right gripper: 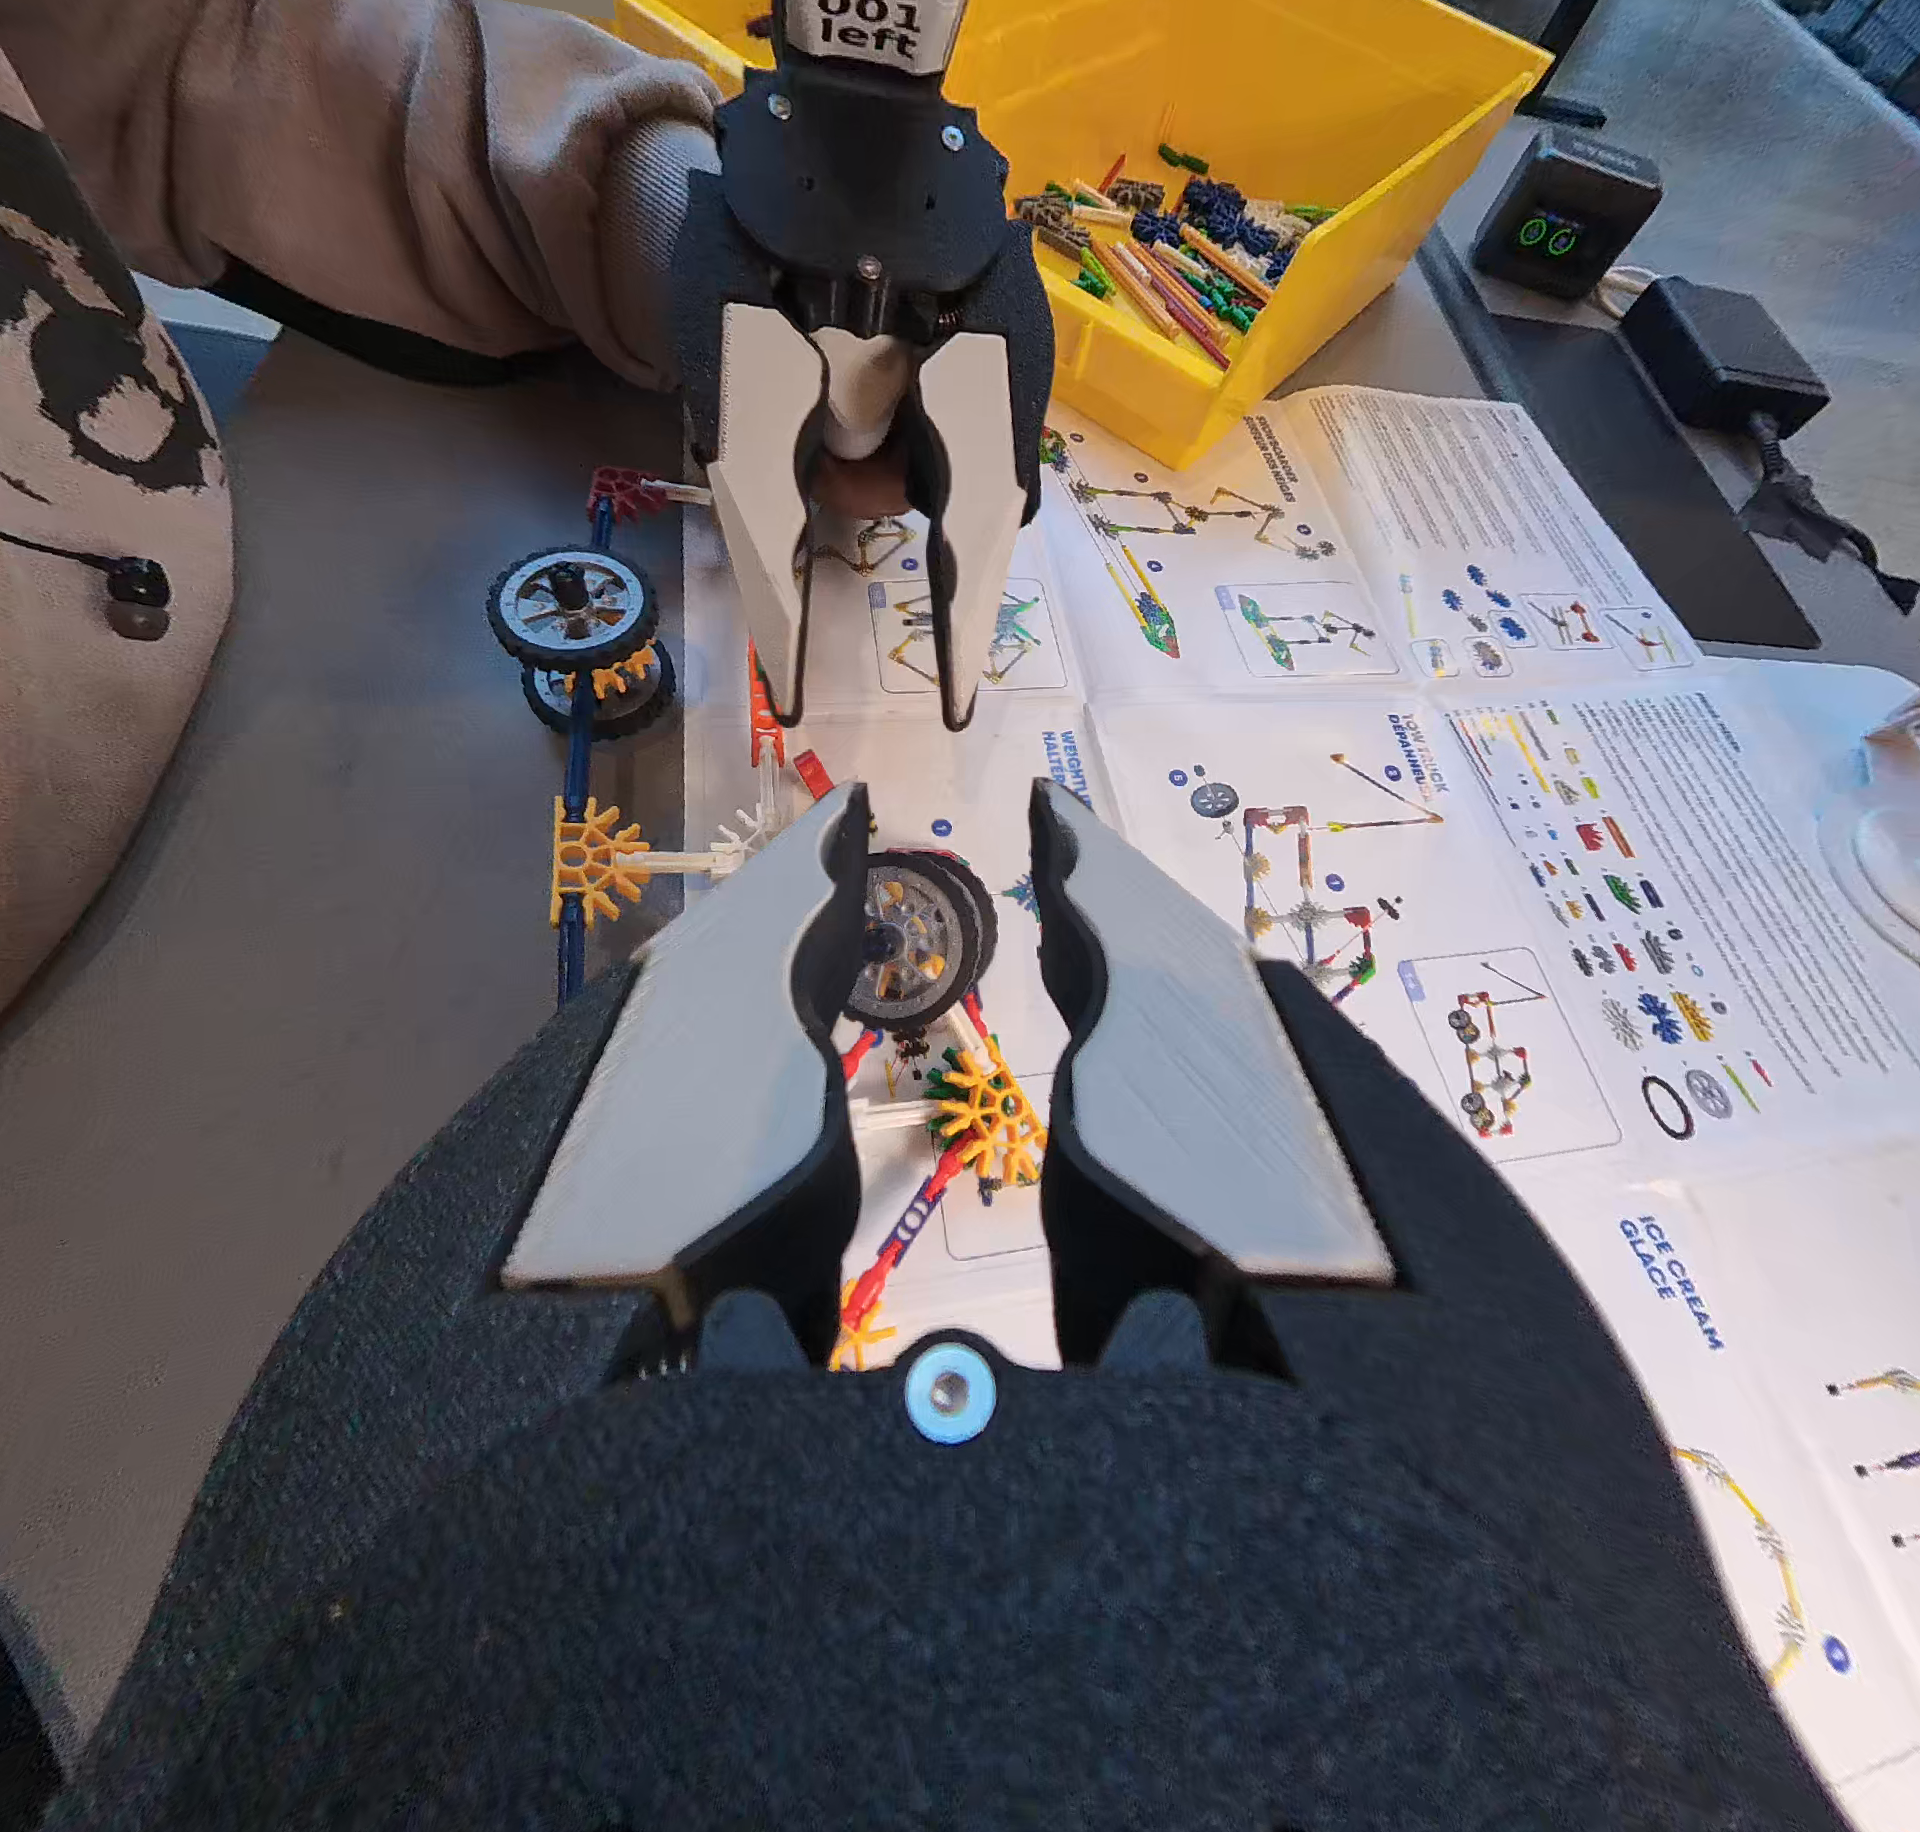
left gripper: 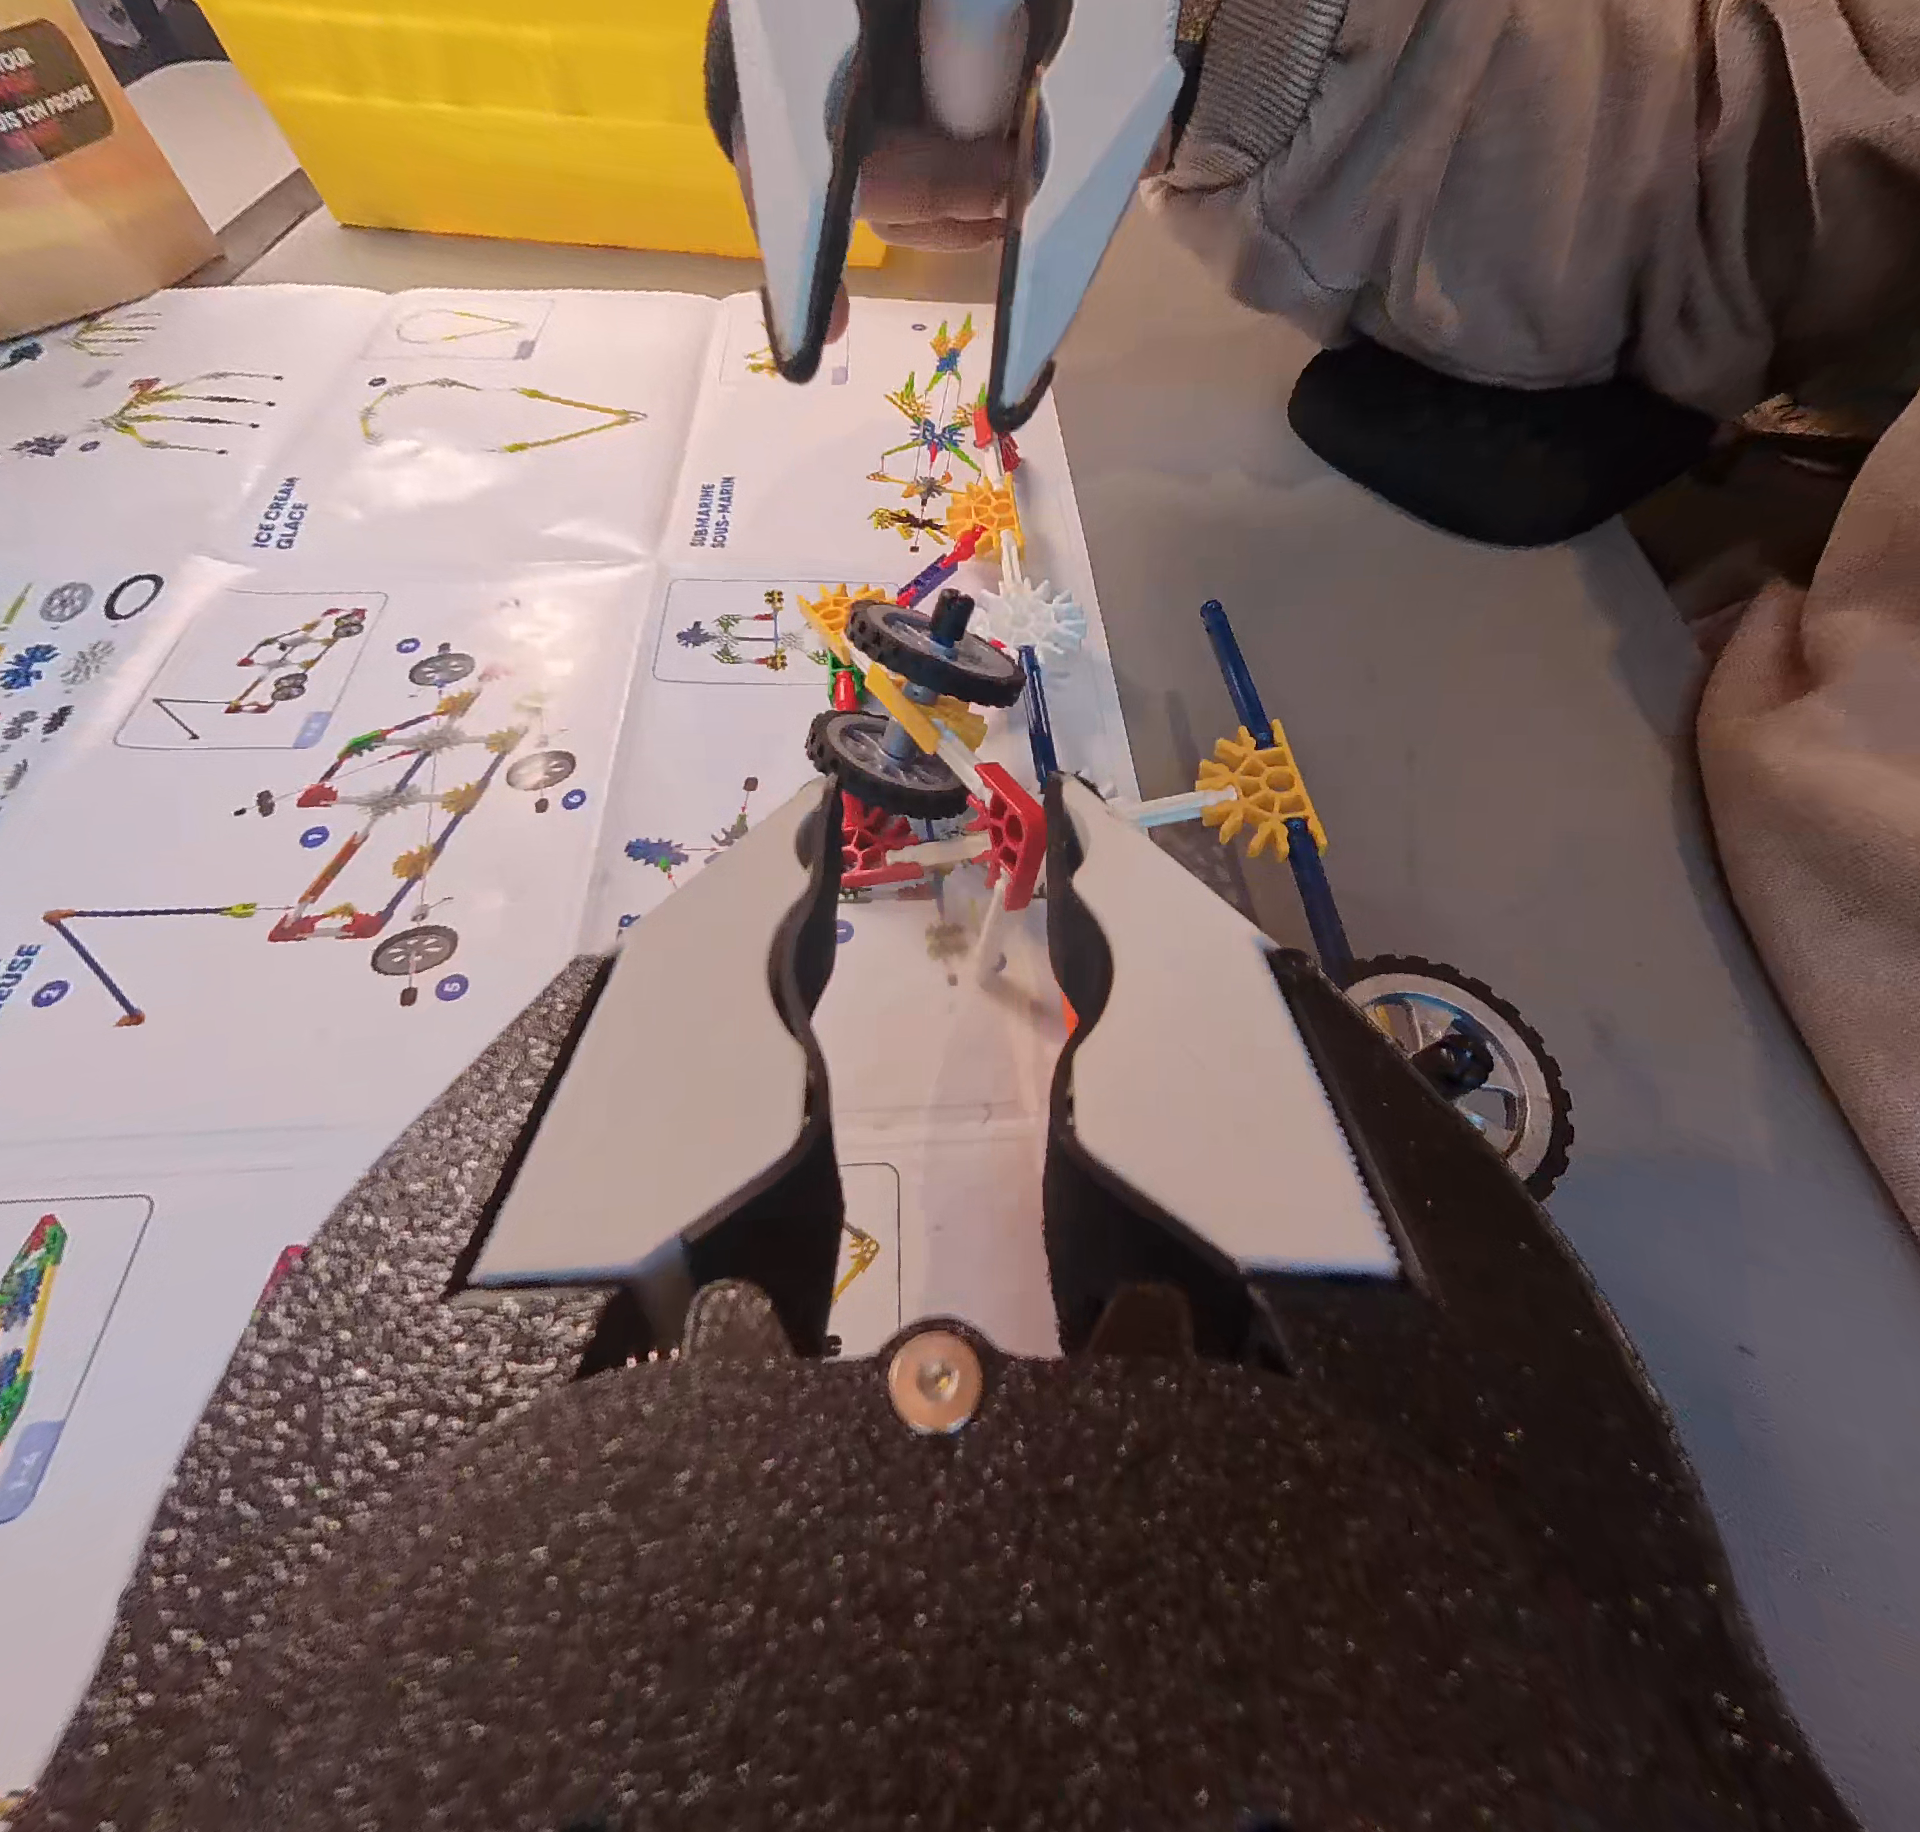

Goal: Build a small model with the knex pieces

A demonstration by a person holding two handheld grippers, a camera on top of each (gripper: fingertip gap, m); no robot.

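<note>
A toy vehicle frame of coloured rods and snowflake connectors lies at the edge of the instruction sheet [left gripper: 312,1055]. Two small black wheels [left gripper: 935,655] sit on one axle, and a larger wheel [left gripper: 1465,1055] lies on the grey table. My left gripper [left gripper: 940,795] is open, its fingers astride a red corner connector [left gripper: 1003,832]. My right gripper [left gripper: 904,395] faces it from the far end, open, one fingertip by a red piece. In the right wrist view my right gripper [right gripper: 948,795] is open around a wheel [right gripper: 914,941]; the left gripper [right gripper: 871,720] is open opposite.
A yellow bin [right gripper: 1351,120] with several loose rods and connectors stands behind the sheet [right gripper: 1558,847]. A black device [right gripper: 1564,213] and a power adapter [right gripper: 1714,359] lie at the right. A beige sleeve [right gripper: 364,172] is beside the model. A brown box [left gripper: 62,151] is at the far left.
</note>
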